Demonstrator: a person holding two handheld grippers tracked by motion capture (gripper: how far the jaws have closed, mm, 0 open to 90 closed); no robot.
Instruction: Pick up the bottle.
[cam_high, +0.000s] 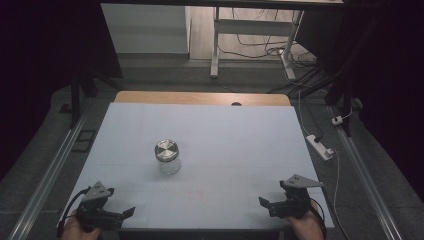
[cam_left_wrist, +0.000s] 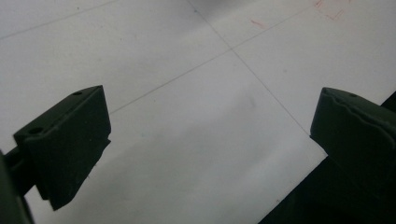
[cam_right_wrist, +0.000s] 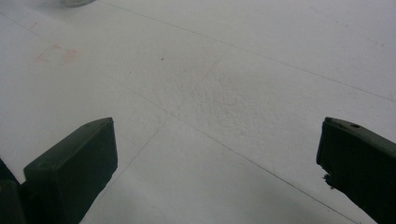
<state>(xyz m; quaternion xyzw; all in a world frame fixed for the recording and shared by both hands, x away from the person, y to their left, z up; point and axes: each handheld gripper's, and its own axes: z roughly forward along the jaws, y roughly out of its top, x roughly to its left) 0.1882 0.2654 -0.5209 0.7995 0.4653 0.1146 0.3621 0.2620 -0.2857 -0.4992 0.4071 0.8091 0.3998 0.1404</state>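
- Start of job: glass jar (cam_high: 167, 158) w/ metal lid upright mid-table, untouched.
- Left gripper (cam_high: 124, 214) & right gripper (cam_high: 265, 202) near front edge, jaws wide apart, empty.
- Next, prob.: reach fwd to jar, steady body, grip lid.

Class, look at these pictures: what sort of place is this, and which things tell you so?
Probably a lab or recording workspace, not a home. A white-covered table holds just one lidded glass jar, cables and a power strip lie on the floor beside it, and dark screens flank the space.
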